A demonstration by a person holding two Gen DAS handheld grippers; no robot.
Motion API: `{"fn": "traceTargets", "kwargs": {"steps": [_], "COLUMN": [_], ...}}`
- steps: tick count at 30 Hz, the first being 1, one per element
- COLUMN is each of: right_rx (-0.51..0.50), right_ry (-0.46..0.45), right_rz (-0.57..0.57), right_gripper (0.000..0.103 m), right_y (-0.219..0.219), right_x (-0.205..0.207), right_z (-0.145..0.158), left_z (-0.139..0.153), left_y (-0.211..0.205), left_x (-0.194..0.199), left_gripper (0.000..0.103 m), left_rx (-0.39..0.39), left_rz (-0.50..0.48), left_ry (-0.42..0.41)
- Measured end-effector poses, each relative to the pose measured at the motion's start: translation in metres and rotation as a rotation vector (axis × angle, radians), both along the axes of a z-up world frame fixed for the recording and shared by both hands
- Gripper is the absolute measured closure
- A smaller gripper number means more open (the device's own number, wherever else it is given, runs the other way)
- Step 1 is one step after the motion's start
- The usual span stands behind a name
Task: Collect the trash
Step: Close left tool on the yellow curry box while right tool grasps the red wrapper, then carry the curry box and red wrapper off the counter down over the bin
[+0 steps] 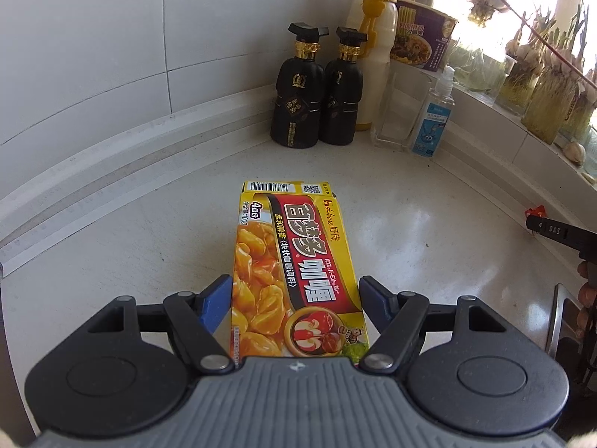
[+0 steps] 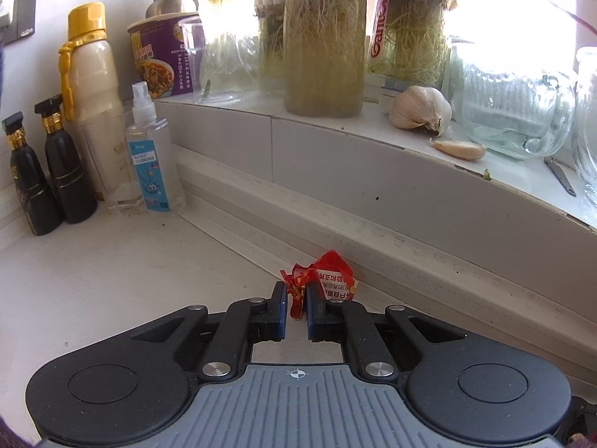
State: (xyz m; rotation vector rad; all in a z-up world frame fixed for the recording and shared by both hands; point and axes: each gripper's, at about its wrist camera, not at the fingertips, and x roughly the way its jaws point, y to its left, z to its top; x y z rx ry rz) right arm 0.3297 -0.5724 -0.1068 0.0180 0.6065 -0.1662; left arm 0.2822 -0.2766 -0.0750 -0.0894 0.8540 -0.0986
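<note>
— Where's the trash?

— Two pieces. The yellow curry box (image 1: 294,272) lies flat on the worktop (image 1: 130,246), centre frame in my left view, long axis running straight away from me. My left gripper (image 1: 294,306) straddles its near end, jaws apart, the left pad at its edge, the right just clear. The crumpled red wrapper (image 2: 321,280) sits centre frame in my right view, by the ledge; my right gripper (image 2: 296,308) is clamped on its near corner.

— Containers?

— No bin in view. Up on the sill, jars (image 2: 322,48) hold sprouting garlic roots; one glass jug (image 2: 511,108) looks nearly empty.
</note>
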Motion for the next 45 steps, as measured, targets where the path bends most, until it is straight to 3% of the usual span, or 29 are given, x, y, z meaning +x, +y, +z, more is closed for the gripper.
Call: {"fn": "traceTargets", "kwargs": {"steps": [13,45], "right_rx": [0.033,-0.016], "right_ry": [-0.029,-0.012], "right_rz": [0.04,0.375], "right_gripper": [0.095,0.095], "right_y": [0.024,0.194], "right_x": [-0.029,-0.091], "right_z": [0.031,0.062], "left_z": [0.019,0.039], "left_y": [0.02,0.14], "left_x": [-0.019,-0.099], "left_gripper": [0.033,0.033], "left_rx": [-0.003,-0.013], "left_rz": [0.03,0.245], "left_ry": [-0.029,-0.06]}}
